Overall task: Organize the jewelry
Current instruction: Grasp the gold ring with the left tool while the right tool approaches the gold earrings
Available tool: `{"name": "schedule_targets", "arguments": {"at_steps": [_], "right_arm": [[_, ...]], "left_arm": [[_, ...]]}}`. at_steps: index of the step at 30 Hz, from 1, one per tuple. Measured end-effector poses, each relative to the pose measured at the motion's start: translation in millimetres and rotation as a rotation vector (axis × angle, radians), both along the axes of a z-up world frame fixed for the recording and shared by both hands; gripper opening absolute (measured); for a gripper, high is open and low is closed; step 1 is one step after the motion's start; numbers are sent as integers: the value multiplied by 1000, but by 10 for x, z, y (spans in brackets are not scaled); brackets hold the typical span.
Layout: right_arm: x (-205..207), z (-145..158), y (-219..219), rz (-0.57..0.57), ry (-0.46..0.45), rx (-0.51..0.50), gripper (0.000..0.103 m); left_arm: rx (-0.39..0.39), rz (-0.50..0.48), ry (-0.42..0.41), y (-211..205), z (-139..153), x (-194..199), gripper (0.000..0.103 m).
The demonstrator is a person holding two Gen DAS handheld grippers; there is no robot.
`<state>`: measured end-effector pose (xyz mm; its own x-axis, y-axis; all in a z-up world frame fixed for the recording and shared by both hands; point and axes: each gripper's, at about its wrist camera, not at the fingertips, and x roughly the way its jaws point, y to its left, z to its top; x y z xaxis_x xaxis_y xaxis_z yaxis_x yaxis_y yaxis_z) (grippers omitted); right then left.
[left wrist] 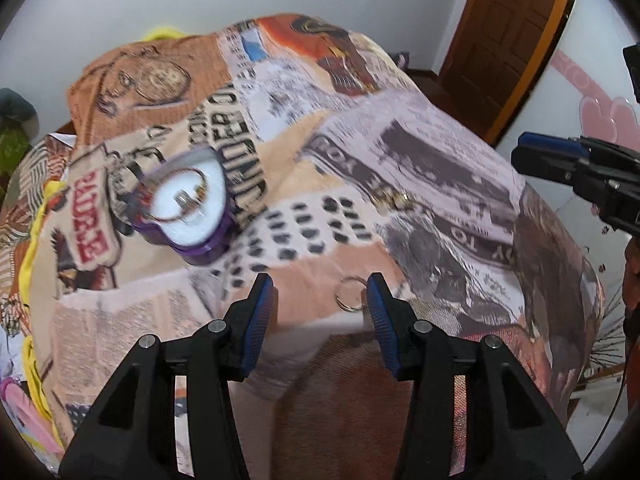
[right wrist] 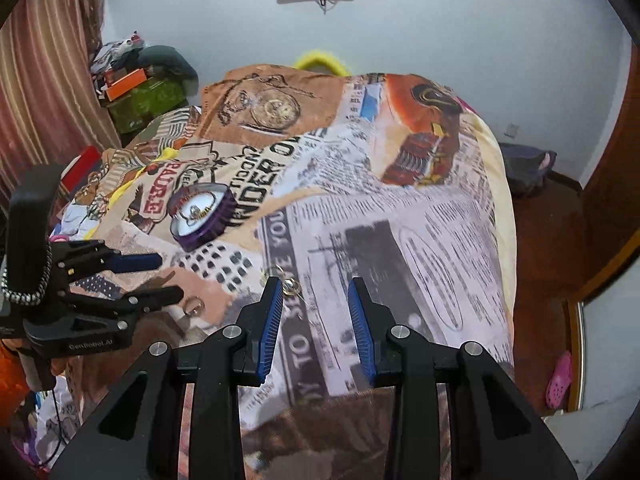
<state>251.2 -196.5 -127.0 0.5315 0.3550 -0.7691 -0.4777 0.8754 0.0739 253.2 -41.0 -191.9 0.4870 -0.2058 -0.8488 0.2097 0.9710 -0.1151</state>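
Left wrist view shows our left gripper (left wrist: 320,300) spread wide with nothing between its blue pads, and a small silver ring (left wrist: 351,294) lying on the printed blanket (left wrist: 440,168) just inside the right-hand pad, touching or nearly so. Farther up and to the left sits the purple jewelry box (left wrist: 188,208), open, its white lining already carrying a thin bangle and a small piece we cannot make out through the blur. A second cluster of gold-toned rings (left wrist: 390,200) rests on the cloth between the box and our right gripper (left wrist: 532,156). From the right wrist view, that right gripper (right wrist: 316,312) is also open and empty, with the cluster of rings (right wrist: 290,285) lying just beside its left pad. We judge the step in hand to be picking up the ring. To do it well we should centre the ring between the pads, press lightly into the soft cloth, and close slowly so the fabric is not pinched with it.
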Motion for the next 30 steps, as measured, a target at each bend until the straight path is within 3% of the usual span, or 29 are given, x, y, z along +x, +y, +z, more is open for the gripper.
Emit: {"name": "schedule_targets", "arguments": {"at_steps": [5,13,16,25,30], "right_arm": [[5,-114,-104,-12,35,12,31],[30,-316,-119,-1,85,18,31],[60,-354,-80,15,96,24,31],[227,-416,237,95,110,20,31],[352,-498,449,140,114,-9,31]], "left_arm": [[-11,-9,17,-70,-122,-15,48],[-42,-48,8,-103,-173,-4,21],[-57,-41,5,-71,-177,14,21],[-3,24,-61,124,-92,132,21],[-24,43,-80,274,-39,197,21]]}}
